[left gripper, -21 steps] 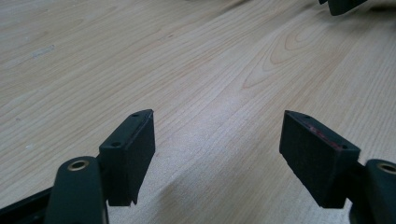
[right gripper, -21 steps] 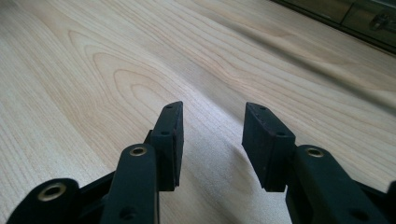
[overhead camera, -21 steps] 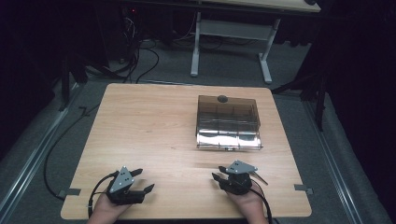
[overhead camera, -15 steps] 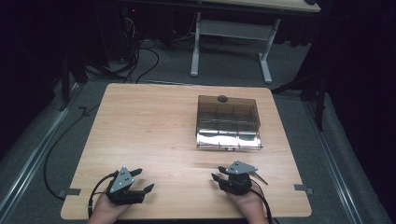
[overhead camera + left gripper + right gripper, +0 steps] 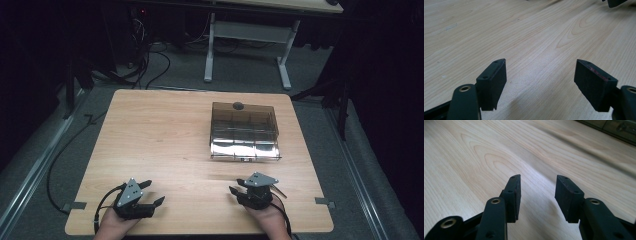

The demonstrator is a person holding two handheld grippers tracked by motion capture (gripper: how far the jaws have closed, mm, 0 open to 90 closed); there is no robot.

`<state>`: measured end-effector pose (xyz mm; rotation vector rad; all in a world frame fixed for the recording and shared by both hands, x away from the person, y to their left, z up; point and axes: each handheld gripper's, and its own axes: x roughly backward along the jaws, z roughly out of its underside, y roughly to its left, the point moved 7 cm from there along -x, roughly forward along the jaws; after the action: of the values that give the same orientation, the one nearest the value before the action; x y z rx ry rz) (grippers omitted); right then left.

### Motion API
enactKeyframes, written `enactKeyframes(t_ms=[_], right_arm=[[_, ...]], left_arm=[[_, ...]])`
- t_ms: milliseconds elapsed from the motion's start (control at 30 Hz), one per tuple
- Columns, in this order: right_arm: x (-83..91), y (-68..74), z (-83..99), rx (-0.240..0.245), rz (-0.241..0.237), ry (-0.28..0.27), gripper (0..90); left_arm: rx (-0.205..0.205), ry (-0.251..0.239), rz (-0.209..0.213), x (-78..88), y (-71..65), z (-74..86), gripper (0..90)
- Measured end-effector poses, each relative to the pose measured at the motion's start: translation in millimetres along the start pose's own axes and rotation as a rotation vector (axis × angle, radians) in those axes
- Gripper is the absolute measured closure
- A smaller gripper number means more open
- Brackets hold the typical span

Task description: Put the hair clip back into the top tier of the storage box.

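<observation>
Right now the box (image 5: pixel 244 131), a smoky clear case with a dark knob on its lid, sits on the far right part of the table (image 5: pixel 160 150), well apart from both your claws. Your right gripper (image 5: pixel 239 192) rests at the near edge, in front of the box, jaws apart with nothing but bare wood between them; the box's edge (image 5: pixel 621 128) shows far off. Your left gripper (image 5: pixel 152 192) lies at the near left, jaws wide and empty.
</observation>
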<state>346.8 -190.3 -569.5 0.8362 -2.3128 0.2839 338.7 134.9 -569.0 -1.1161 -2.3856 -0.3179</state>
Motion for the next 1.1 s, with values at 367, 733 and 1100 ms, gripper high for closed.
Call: enactKeyframes(t_ms=[367, 733, 1100], right_arm=[[24.4, -18.5, 18.9, -0.047, 0.034, -0.009, 55.8], [50.1, -48.1, 31.4, -0.105, 0.097, -0.014, 61.7], [72.6, -78.9, 43.1, -0.196, 0.174, -0.028, 67.2]], left_arm=[[-0.005, 0.011, -0.004, -0.9, -0.2, 0.3, 26.5], [0.006, 0.012, -0.009, -1.0, 0.8, 0.3, 26.5], [0.005, 0.01, -0.007, -0.9, 0.6, 0.3, 26.5]])
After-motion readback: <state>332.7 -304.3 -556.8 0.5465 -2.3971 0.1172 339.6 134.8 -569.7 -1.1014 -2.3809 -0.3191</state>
